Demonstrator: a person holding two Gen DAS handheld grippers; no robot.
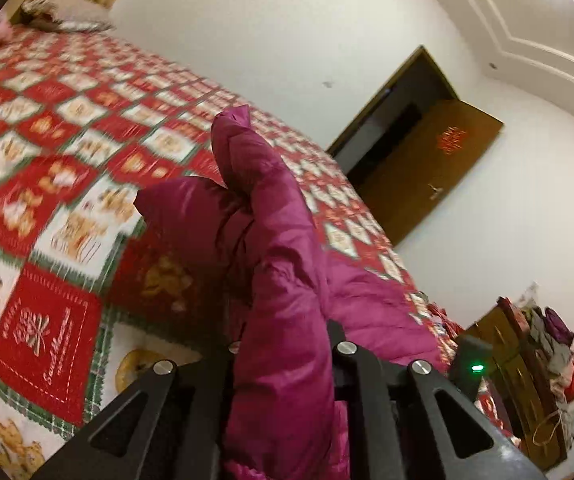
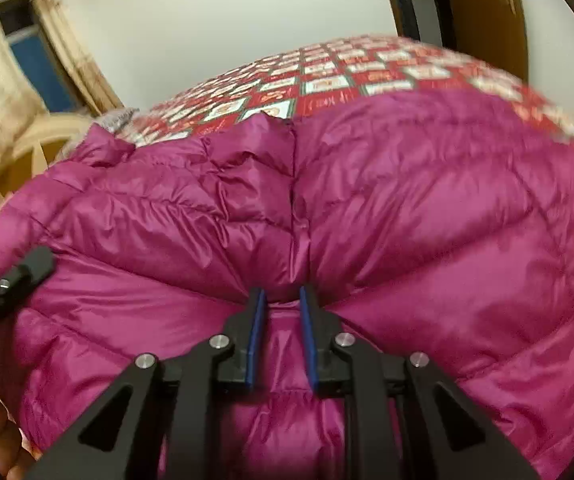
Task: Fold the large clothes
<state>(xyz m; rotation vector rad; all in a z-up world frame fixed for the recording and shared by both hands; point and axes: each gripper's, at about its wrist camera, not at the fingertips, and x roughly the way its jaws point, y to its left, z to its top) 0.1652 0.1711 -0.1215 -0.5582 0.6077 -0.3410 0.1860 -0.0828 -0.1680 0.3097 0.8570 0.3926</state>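
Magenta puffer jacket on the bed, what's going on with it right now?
A person is folding the magenta puffer jacket on the red patchwork bedspread with two handheld grippers. The left gripper is shut on a raised fold of it. The right gripper pinches the fabric by the centre seam. The jacket is still mostly spread out.

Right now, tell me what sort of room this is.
Most likely a bedroom: a bed under a red patchwork quilt, a pillow at its far end, and a wooden door in the white wall.

jacket (image 2: 407, 208) on bed (image 1: 67, 128) | pillow (image 1: 67, 16) at far end | door (image 1: 427, 168) behind bed
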